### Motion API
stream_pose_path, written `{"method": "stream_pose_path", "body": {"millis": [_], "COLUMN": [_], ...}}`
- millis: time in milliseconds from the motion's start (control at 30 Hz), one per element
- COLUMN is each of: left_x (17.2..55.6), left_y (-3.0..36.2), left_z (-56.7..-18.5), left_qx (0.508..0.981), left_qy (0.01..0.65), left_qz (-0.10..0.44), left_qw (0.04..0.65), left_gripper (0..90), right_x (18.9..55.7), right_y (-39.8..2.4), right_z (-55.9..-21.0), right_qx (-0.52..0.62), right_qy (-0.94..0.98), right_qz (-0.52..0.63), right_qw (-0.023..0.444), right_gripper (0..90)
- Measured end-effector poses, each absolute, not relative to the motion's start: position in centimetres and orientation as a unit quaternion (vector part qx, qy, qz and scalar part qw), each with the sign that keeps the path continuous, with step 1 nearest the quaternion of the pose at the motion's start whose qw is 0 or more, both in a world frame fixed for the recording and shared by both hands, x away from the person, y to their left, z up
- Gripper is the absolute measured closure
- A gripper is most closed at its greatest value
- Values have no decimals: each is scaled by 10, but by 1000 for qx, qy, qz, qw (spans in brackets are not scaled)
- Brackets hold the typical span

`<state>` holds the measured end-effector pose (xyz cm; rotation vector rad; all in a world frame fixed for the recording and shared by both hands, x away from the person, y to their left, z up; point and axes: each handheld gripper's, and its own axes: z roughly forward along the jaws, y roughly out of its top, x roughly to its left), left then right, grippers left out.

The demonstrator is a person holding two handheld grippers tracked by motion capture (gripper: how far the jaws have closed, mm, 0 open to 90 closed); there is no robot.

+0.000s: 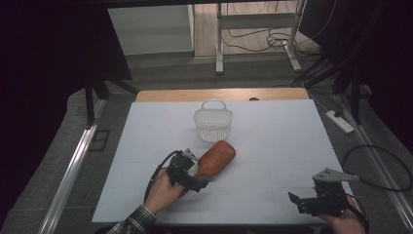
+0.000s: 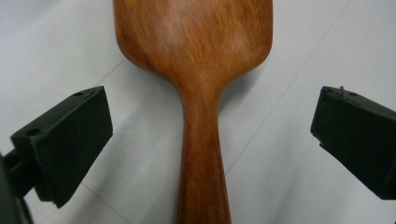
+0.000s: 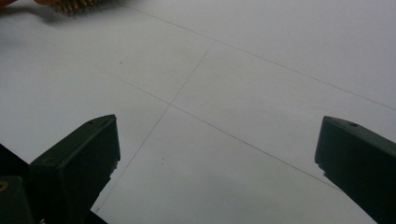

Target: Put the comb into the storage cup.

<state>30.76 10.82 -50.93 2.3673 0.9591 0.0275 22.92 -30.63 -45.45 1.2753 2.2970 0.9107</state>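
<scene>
- The left gripper (image 2: pixel 210 140) is straddling the wooden brush (image 1: pixel 214 160) handle, jaws wide open; it is needing a centred squeeze on the neck.
- The right gripper (image 1: pixel 319 199) is idling open over the table (image 1: pixel 272 146).

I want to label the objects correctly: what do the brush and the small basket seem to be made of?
The brush looks like wood with a smooth, slightly glossy finish: reddish-brown with visible grain streaks along the handle and back. The small basket seems to be white wire or plastic mesh; its walls are see-through lattice, but it is too small to tell which.
</scene>
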Motion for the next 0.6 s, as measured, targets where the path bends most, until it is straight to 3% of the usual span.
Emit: {"method": "stream_pose_path", "body": {"millis": [600], "left_x": [312], "left_y": [106], "left_z": [-515], "left_qx": [888], "left_qy": [383], "left_qz": [-1], "left_qw": [254], "left_gripper": [0], "right_x": [229], "right_y": [-306], "right_z": [-455], "right_qx": [451], "right_qy": [813], "right_qz": [322], "right_qw": [179], "right_gripper": [0]}}
